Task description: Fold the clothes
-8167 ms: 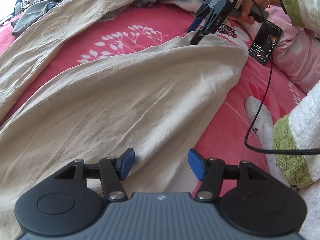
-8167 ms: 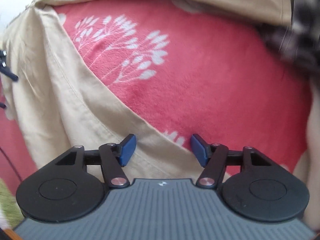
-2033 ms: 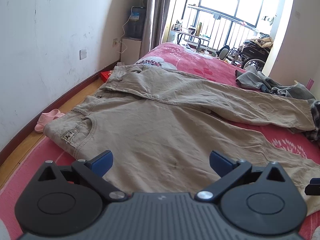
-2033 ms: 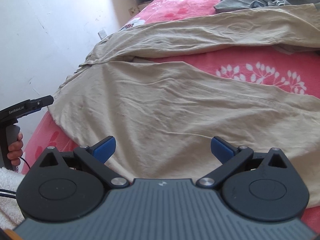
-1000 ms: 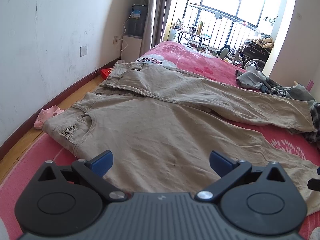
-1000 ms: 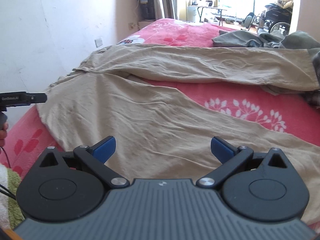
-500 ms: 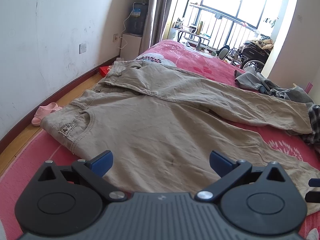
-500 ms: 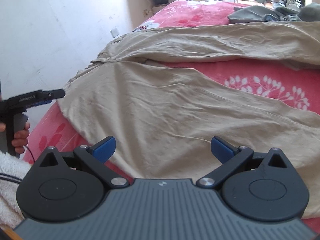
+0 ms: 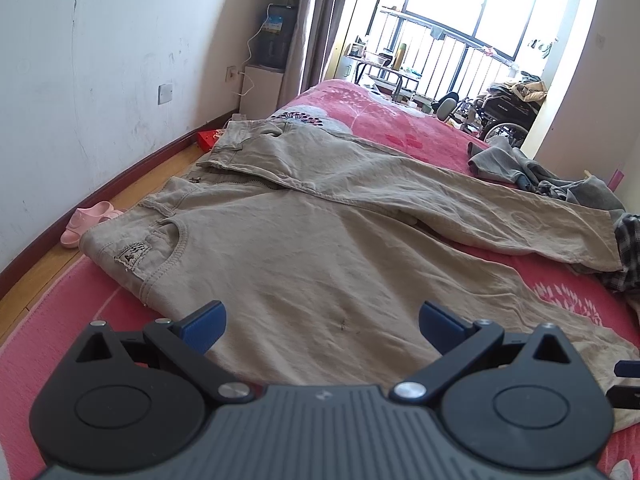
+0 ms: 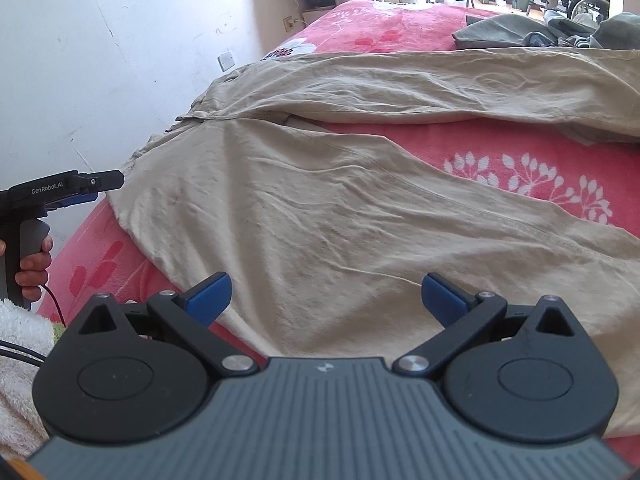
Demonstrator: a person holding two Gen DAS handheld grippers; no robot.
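Beige trousers (image 9: 320, 248) lie spread on the pink bed, waistband toward the left wall, legs apart and running right. They also fill the right wrist view (image 10: 340, 208). My left gripper (image 9: 322, 320) is open and empty, hovering over the near leg close to the waist. My right gripper (image 10: 326, 294) is open and empty above the same leg's near edge. The left gripper also shows at the left edge of the right wrist view (image 10: 86, 188), beside the waistband.
A pile of grey clothes (image 9: 532, 172) and a plaid garment (image 9: 628, 248) lie at the bed's far right. Pink slippers (image 9: 86, 220) sit on the wooden floor by the white wall (image 9: 80, 60). A white fluffy sleeve (image 10: 20, 360) is at lower left.
Since 8 s ago both grippers pulled back from the trouser cuff and opened wider. In the last second the right view tilted down and nearer the leg; the left shifted slightly.
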